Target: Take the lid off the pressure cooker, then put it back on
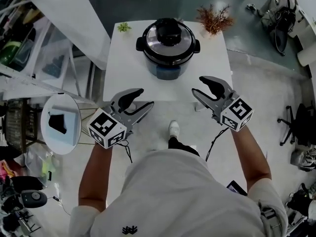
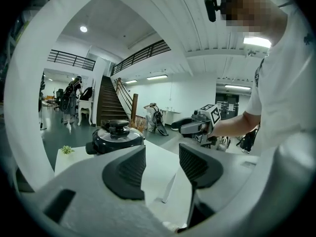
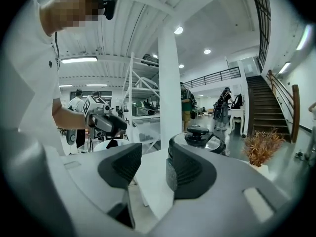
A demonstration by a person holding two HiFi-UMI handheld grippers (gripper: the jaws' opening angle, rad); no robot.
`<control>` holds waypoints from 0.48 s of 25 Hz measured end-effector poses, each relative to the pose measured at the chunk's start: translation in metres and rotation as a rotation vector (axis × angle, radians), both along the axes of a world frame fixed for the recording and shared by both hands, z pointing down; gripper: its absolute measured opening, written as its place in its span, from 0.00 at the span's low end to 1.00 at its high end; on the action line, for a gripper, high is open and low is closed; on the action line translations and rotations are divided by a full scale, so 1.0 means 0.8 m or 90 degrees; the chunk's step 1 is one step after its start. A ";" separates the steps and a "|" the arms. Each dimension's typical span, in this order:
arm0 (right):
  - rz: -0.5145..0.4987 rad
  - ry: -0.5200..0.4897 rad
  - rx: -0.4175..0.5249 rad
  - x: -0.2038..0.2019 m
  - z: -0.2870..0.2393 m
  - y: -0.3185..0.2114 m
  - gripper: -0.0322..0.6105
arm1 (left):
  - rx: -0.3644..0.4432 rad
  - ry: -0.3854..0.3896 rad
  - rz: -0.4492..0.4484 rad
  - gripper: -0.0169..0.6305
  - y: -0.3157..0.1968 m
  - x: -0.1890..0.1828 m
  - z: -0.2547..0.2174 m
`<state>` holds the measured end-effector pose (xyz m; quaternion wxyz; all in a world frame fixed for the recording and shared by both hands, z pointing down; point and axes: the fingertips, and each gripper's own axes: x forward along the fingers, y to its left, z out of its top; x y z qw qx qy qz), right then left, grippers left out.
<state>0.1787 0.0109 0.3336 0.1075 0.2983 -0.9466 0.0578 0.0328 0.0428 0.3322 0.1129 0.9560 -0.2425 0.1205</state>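
Observation:
A dark pressure cooker (image 1: pixel 169 48) stands on a white table (image 1: pixel 123 78), its black-handled lid (image 1: pixel 169 32) seated on top. Both grippers hover short of the table's near edge, apart from the cooker. My left gripper (image 1: pixel 138 98) is at the lower left, jaws open and empty. My right gripper (image 1: pixel 200 86) is at the lower right, also open and empty. The left gripper view shows the cooker (image 2: pixel 114 137) beyond the left jaw and the right gripper (image 2: pixel 197 127) across from it. In the right gripper view the cooker (image 3: pixel 197 141) sits behind the right jaw.
A small green plant (image 1: pixel 124 27) stands at the table's far left corner and a dried reddish plant (image 1: pixel 215 19) at the far right. A round white side table (image 1: pixel 60 123) is at the left, with shelving beyond. An office chair (image 1: pixel 298 127) stands at the right.

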 end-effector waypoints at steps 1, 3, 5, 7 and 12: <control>-0.008 -0.001 0.001 0.004 0.000 -0.013 0.38 | 0.001 -0.003 -0.003 0.36 -0.012 0.006 0.001; -0.024 -0.001 0.004 0.011 0.001 -0.038 0.38 | 0.002 -0.010 -0.010 0.36 -0.036 0.017 0.003; -0.040 -0.003 0.005 0.016 0.000 -0.062 0.38 | 0.003 -0.015 -0.019 0.37 -0.059 0.026 0.003; -0.055 -0.006 0.003 0.022 0.000 -0.084 0.39 | 0.003 -0.019 -0.028 0.37 -0.083 0.035 0.002; -0.086 -0.005 0.010 0.036 0.005 -0.139 0.42 | 0.014 -0.032 -0.042 0.38 -0.141 0.055 0.003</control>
